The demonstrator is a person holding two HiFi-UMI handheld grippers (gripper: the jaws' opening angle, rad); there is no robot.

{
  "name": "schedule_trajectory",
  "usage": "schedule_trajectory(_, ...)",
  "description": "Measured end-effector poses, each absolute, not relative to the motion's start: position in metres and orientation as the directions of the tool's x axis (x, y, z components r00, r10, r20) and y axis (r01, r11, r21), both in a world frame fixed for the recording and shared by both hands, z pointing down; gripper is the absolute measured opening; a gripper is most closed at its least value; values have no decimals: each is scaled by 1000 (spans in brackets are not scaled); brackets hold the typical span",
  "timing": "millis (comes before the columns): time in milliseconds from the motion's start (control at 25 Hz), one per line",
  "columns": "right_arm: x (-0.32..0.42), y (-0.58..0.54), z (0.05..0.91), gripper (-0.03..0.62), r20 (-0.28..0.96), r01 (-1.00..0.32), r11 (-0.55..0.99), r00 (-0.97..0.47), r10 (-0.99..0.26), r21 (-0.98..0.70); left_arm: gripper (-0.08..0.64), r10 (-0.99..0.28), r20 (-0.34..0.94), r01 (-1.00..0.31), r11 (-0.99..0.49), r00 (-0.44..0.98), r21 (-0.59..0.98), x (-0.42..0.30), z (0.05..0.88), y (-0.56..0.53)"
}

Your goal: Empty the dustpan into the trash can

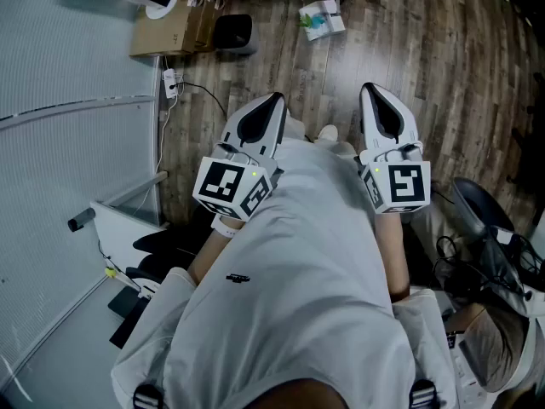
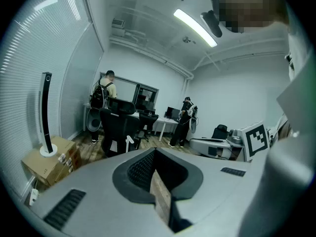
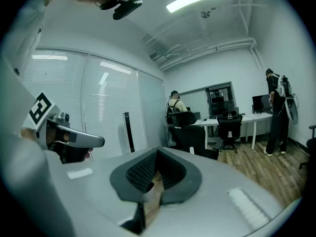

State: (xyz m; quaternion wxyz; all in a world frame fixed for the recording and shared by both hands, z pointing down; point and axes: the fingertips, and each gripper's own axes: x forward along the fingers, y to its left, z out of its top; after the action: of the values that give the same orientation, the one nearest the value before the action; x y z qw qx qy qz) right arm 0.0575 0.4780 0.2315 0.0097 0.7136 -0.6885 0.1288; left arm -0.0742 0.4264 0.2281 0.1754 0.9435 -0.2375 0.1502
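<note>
Office floor [image 1: 409,41] of wood planks, seen steeply from above, with slatted blinds [image 1: 68,66] along its left side. A person in a white shirt [image 1: 298,296] points both grippers forward. The left gripper [image 1: 274,100] and the right gripper [image 1: 372,92] each have their fingers pressed together on nothing, as both gripper views confirm.

A dark bin [image 1: 234,34], probably the trash can, stands just beside a cardboard box [image 1: 162,31], well ahead of both grippers. No dustpan can be identified with certainty. A pale green-and-white thing [image 1: 322,18] lies on the floor well ahead, too small to name. By judgement, the task is not yet begun.

Likely faults:
- The bin sits tight against the box, so a careless pour may land on the box or the floor.
- A dustpan gripped off-centre could tilt and spill before it reaches the bin.
- Closed fingers cannot take a handle until they are parted.

Surroundings:
- Office chairs [image 2: 118,125] and standing people [image 2: 185,117] occupy the far end of the room.
- A chair base [image 1: 485,216] with tangled cables sits close at the right.
- A power strip [image 1: 170,83] with its cord lies at the left, near the way to the bin.

The chair base and the power strip could both catch a foot.
</note>
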Motion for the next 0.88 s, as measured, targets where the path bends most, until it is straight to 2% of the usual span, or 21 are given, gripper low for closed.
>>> schedule_trajectory(360, 67, 490, 243, 12, 230, -986, -46, 9, -973, -158, 6, -372, 352, -470, -846, 859, 251, -51, 223, 426)
schedule_trajectory(520, 71, 499, 244, 12, 199, -973, -39, -7, -980, -226, 6, -365, 355, -461, -854, 861, 241, -47, 222, 433)
schedule_trajectory(880, 65, 509, 250, 18, 189, -973, -20, -25, -982, -231, 6, -379, 375, -479, -849, 846, 224, -57, 226, 435)
